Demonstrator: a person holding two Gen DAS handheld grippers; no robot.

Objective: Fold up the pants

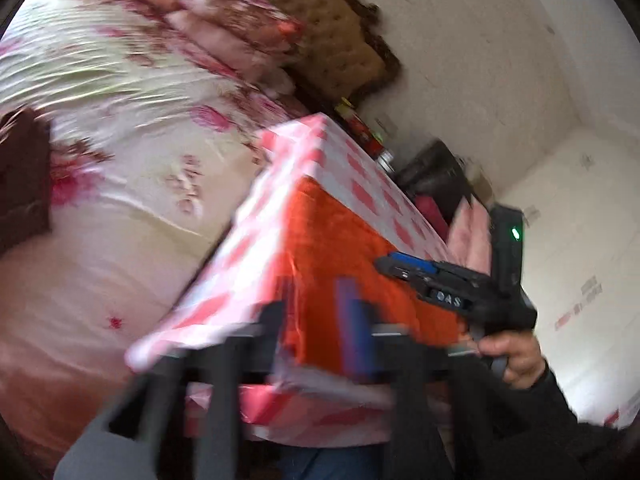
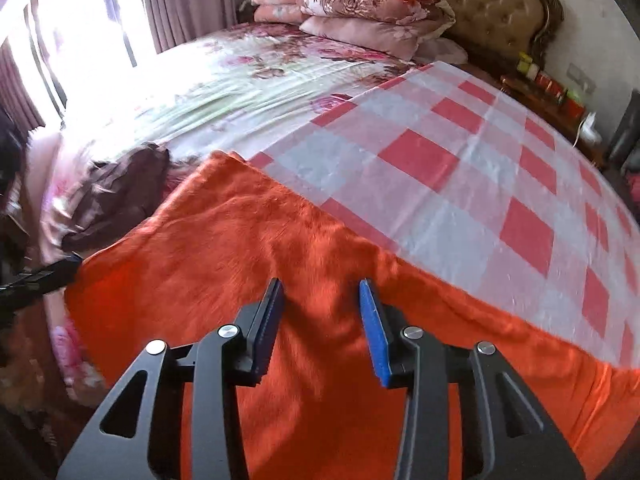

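The right hand-held gripper (image 2: 322,320) is seen from its own camera with the jaws partly apart, the blue pads (image 2: 374,332) standing just above the orange pants (image 2: 280,248). No fabric is pinched between the pads, and contact with the cloth cannot be confirmed. From the left wrist view the same gripper is shown held in a hand (image 1: 516,356) with a dark sleeve, at the near right corner of the pants.

The left hand-held gripper (image 1: 320,320) is blurred; its jaws are partly apart and are seen against the near edge of the pants (image 1: 340,248). Whether that edge is gripped cannot be told. In the right wrist view its black tip (image 2: 44,276) is shown at the left edge of the orange cloth.

The pants are spread flat on a table covered with a red-and-white checked cloth (image 2: 460,168), over its near left part. Just beside the table stands a bed (image 2: 224,80) with a floral sheet, a brown garment (image 2: 116,188) near its edge, stacked pillows (image 2: 360,12) and a tufted headboard (image 2: 492,4).
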